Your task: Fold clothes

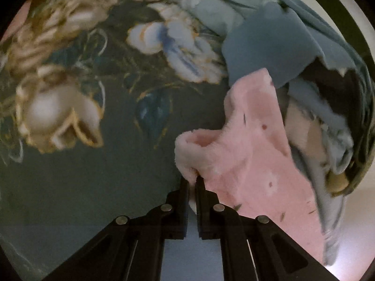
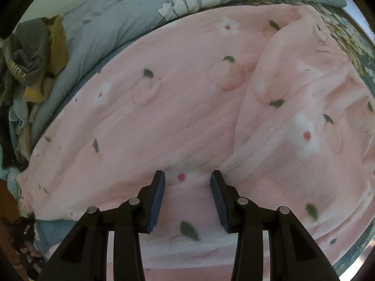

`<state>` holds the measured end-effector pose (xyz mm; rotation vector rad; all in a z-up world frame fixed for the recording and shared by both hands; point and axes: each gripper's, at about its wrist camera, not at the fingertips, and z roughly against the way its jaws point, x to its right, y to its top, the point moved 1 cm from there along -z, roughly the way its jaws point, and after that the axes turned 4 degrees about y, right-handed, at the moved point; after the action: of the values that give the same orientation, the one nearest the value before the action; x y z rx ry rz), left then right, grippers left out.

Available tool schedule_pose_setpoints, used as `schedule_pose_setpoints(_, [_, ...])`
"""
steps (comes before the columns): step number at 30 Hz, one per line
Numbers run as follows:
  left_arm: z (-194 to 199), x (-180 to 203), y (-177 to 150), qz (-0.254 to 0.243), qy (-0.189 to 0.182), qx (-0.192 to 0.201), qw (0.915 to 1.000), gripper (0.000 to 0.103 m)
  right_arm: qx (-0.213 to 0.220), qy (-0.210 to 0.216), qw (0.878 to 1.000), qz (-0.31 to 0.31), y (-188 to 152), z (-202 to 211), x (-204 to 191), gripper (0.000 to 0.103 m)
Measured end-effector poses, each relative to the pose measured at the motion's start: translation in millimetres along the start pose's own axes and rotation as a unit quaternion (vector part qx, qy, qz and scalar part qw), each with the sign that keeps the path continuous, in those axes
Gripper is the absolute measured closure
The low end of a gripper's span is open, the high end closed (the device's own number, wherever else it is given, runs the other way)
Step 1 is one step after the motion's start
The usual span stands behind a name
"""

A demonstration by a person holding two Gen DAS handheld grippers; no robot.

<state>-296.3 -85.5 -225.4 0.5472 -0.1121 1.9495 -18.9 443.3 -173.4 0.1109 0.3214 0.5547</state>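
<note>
Left claw (image 1: 192, 181) pinches pink fleece garment (image 1: 253, 154), angled steeply down.

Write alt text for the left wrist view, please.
The left tool is shut on the edge of a pink fleece garment, which hangs to the right. Behind it lies a dark floral bedsheet, with blue cloth piled at the upper right.

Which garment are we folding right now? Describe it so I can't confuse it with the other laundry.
On the dark floral bedspread, beside the blue-grey quilt, lies the pink fleece garment. Only it is pink, fluffy, dotted with green leaves and white flowers; the left gripper pinches its edge.
</note>
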Motion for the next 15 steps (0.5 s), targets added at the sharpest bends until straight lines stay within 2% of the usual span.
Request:
schedule_pose_setpoints(2, [10, 0, -1, 0.014, -0.038, -0.015, 0.9991, 0.093, 0.006, 0.006, 1.000, -0.006, -2, 11, 2, 0.061])
schedule_pose_setpoints(4, [31, 4, -4, -0.005, -0.052, -0.013, 0.9986, 0.090, 0.015, 0.009, 1.000, -0.012, -5, 22, 6, 0.061])
schedule_pose_setpoints(7, [75, 2, -17, -0.045, -0.049, 0.015, 0.9977, 0.073, 0.029, 0.014, 0.999, -0.023, -14, 35, 11, 0.061])
schedule_pose_setpoints(8, [89, -5, -22, -0.051, -0.044, 0.025, 0.9974, 0.066, 0.034, 0.014, 0.999, -0.028, -21, 42, 25, 0.061])
schedule_pose_setpoints(11, [127, -18, -37, -0.062, -0.025, 0.050, 0.9965, 0.062, 0.041, 0.011, 0.998, -0.049, -22, 52, 56, 0.061])
schedule_pose_setpoints(15, [159, -78, -76, -0.021, -0.009, 0.058, 0.9981, 0.058, 0.051, 0.007, 0.993, -0.107, -51, 70, 111, 0.061])
